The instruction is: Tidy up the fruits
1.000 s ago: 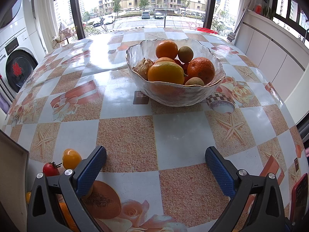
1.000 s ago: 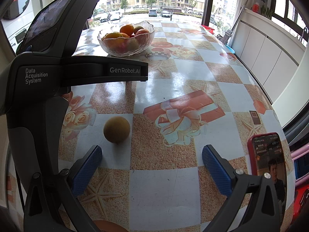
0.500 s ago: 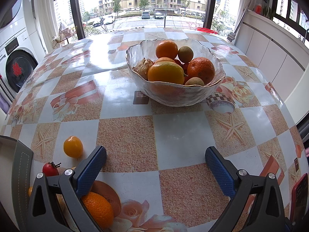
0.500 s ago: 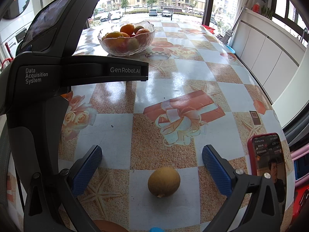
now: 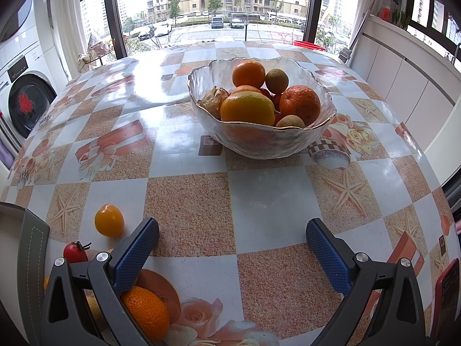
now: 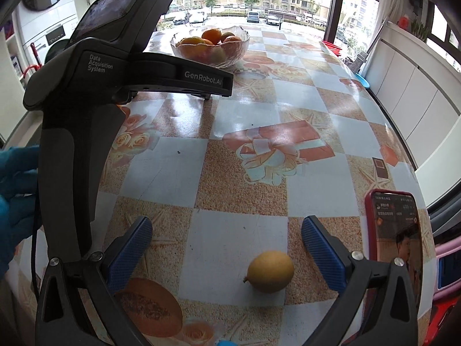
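Note:
A glass bowl [image 5: 322,132] holding oranges and small brown fruits stands mid-table, far ahead of my left gripper [image 5: 232,235], which is open and empty. Just left of its left finger lie a yellow tomato [image 5: 109,220] and a red cherry tomato [image 5: 75,252]; an orange [image 5: 147,311] sits partly under that finger. In the right wrist view a yellow-brown round fruit [image 6: 270,271] rests on the table between the open fingers of my right gripper [image 6: 226,235], closer to the right one. The bowl [image 6: 210,57] shows far back.
A red-cased phone [image 6: 393,227] lies at the table's right edge beside my right gripper. The left gripper's black body [image 6: 95,86] fills the left of the right wrist view, with a blue-gloved hand [image 6: 15,190] behind it. A grey object [image 5: 27,259] stands at the near left.
The yellow-brown fruit has rolled from left of my right gripper to between its fingers. On the left, the yellow tomato shifted outward and an orange came into view under the left finger.

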Motion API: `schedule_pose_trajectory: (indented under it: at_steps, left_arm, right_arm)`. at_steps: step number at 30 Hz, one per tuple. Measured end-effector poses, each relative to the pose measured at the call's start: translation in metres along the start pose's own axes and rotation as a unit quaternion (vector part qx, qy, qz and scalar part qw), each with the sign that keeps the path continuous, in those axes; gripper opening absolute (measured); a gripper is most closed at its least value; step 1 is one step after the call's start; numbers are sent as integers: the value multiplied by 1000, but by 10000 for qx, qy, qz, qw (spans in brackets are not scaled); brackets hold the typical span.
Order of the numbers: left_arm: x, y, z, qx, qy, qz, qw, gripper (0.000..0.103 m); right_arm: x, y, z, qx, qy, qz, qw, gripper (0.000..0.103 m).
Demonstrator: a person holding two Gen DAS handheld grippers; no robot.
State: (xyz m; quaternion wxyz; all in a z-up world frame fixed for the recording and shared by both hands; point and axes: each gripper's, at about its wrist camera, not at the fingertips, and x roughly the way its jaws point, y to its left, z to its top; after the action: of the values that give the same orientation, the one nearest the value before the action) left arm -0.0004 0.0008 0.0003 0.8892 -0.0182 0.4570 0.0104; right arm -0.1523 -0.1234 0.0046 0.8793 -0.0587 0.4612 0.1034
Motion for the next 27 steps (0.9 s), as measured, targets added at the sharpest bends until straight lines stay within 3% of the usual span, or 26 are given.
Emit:
schedule_pose_trajectory:
  at_steps: [7,13,17,19,21,27]
  left_arm:
    - [0,0,0,0,0,-1,10000,103]
    - [0,0,0,1,4,1,10000,103]
    - [-6,2,2,-6,467,-20,9989,102]
    - [-24,6,0,-100,474,-257,9985,102]
    - [-51,13,-4,-130,219,-450,9987,102]
    - [-125,53,-55,-160,-212,-401,9988,102]
  right_arm:
    - [-7,-4,-3,92,-14,126,9999,103]
    - [-34,-13,-14,125,-379,397,9984,103]
    - [-37,-24,-23,333,-277,498,9978,103]
    - [-36,-27,-25,395,-257,506,9976,103]
    - [-33,-28,-24,404,-204,496,9977,103]
    - [-27,-25,-21,435,-160,587,9972,103]
